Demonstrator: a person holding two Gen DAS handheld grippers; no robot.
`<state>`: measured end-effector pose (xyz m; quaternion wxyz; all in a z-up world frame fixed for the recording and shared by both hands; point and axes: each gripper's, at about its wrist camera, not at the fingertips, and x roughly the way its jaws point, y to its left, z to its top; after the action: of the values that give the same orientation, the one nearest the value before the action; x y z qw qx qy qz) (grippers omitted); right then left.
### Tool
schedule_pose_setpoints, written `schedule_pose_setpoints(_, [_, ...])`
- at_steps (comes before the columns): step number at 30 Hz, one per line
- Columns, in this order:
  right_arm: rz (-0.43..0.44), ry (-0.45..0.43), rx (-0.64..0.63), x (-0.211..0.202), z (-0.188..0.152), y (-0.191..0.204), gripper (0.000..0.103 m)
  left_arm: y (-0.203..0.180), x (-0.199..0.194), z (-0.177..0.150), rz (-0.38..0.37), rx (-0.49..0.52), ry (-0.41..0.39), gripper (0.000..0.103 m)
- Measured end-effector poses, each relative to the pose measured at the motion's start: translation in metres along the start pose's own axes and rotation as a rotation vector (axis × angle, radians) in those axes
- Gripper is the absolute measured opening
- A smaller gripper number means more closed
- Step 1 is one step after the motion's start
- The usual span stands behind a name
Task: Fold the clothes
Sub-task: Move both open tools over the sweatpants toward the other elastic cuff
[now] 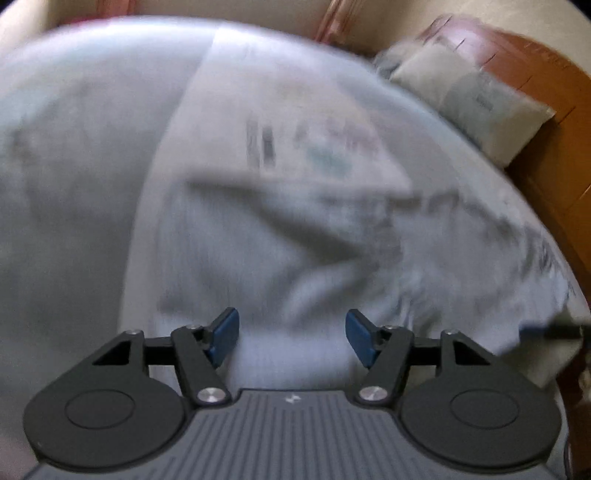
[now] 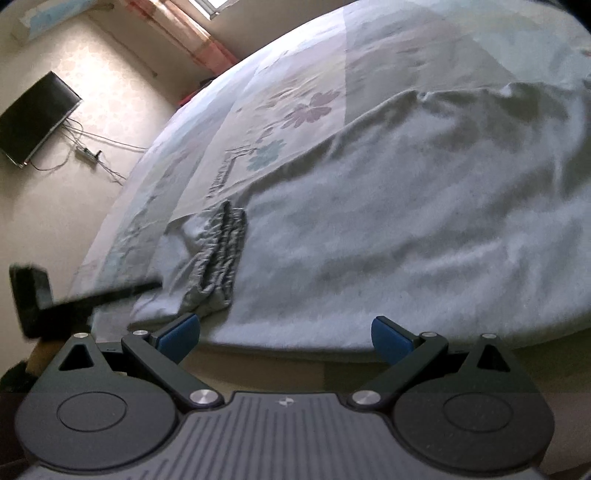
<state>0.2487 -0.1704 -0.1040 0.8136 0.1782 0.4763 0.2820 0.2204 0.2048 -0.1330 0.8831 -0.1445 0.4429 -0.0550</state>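
A pale grey garment (image 2: 388, 221) lies spread on the bed, with its darker ribbed hem (image 2: 221, 254) bunched near the front left corner. My right gripper (image 2: 286, 334) is open and empty, just off the garment's near edge. In the left wrist view, which is motion-blurred, the same garment (image 1: 295, 251) lies ahead of my left gripper (image 1: 291, 338), which is open and empty above it. The left gripper also shows as a dark blurred shape in the right wrist view (image 2: 33, 299), at the garment's left corner.
The bed has a pale floral sheet (image 2: 280, 110). A pillow (image 1: 469, 99) lies against the wooden headboard (image 1: 546, 122). A dark TV (image 2: 33, 118) hangs on the wall with cables and a power strip (image 2: 88, 152) below. Pink curtains (image 2: 192, 33) hang at the window.
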Motion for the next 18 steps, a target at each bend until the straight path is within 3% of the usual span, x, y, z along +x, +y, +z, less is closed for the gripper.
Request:
schedule_pose_setpoints(6, [-0.04, -0.019, -0.053, -0.003, 0.001, 0.002, 0.101, -0.016, -0.042, 0.003, 0.021, 0.058, -0.08, 0.067])
schedule_pose_setpoints(10, [-0.082, -0.057, -0.118, -0.006, 0.004, 0.006, 0.101, -0.009, -0.055, 0.019, 0.014, 0.023, -0.115, 0.072])
schedule_pose_setpoints(13, [-0.143, -0.07, -0.171, -0.001, 0.004, 0.004, 0.102, -0.007, -0.039, 0.01, 0.042, 0.016, -0.057, 0.072])
schedule_pose_setpoints(15, [-0.173, -0.052, -0.186, 0.005, 0.001, -0.001, 0.102, -0.001, -0.021, -0.002, 0.054, -0.032, 0.028, 0.071])
schedule_pose_setpoints(18, [-0.173, -0.042, -0.195, 0.011, -0.006, -0.01, 0.103, 0.0, -0.023, -0.009, 0.053, -0.044, 0.005, 0.071])
